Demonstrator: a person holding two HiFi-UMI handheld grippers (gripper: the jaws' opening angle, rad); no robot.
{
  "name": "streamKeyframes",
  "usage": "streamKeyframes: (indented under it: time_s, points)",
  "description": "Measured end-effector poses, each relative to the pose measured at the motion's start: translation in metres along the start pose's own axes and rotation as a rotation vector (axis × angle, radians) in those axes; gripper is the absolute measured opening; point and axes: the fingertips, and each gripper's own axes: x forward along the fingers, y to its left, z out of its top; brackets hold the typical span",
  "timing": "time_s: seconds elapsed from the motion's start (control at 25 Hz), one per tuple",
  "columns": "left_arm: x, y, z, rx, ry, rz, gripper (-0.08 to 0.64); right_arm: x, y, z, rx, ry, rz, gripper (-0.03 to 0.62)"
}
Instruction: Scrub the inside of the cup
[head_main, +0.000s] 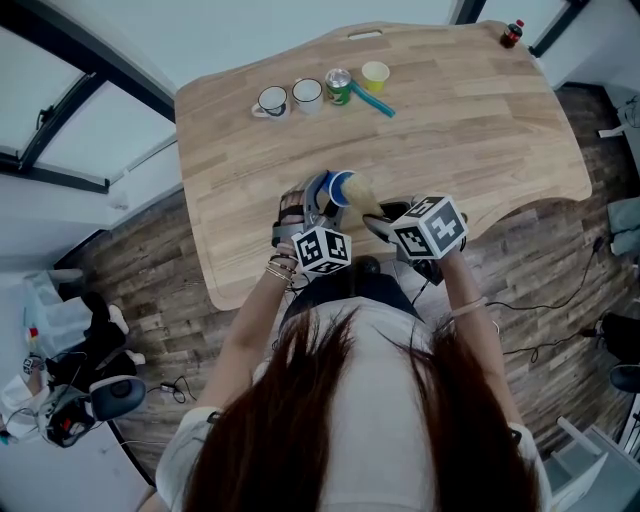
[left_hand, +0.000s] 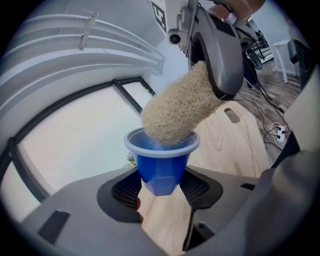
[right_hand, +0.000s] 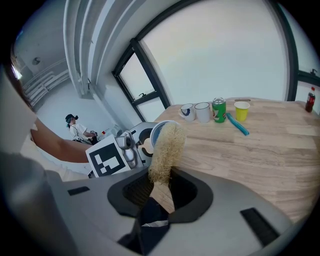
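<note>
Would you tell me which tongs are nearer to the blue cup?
Left: the left tongs grip the blue cup itself. The right tongs stand back, holding the loofah whose tip enters it.

Landmark: green can (right_hand: 218, 110), upright on the wooden table (right_hand: 270, 155).
Mugs: 2; white mug (right_hand: 202, 111) just left of the can, outer white mug (right_hand: 187, 112) beyond it.
Yellow cup (right_hand: 241, 110): just right of the can.
Blue stick (right_hand: 237, 124): flat, slanting from the can toward the camera.
Bottle (right_hand: 311, 100): red cap, well right of the can.
Right gripper (right_hand: 161, 187): well left of the can, nearer the camera, jaws clamped on the loofah scrubber (right_hand: 165, 147).
Scrubber tip: in the mouth of the blue cup (right_hand: 156, 129).
Left gripper (right_hand: 131, 144): beside the cup, marker cube facing the camera.
</note>
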Motion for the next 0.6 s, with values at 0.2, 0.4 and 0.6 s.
streamKeyframes:
  time_s: [0.2,0.4,0.6]
  points:
    - [0.003,0.004,-0.004,-0.03,0.015,0.001,0.242,-0.002,-0.004,0.006,0.021,-0.036,0.011,0.101]
    - [0.003,0.011,-0.013,-0.061,0.045,0.009,0.242,-0.004,-0.005,0.013,0.023,-0.063,0.008,0.101]
    - [0.0,0.017,-0.024,-0.127,0.068,0.026,0.242,-0.008,-0.017,0.014,0.052,-0.085,-0.026,0.101]
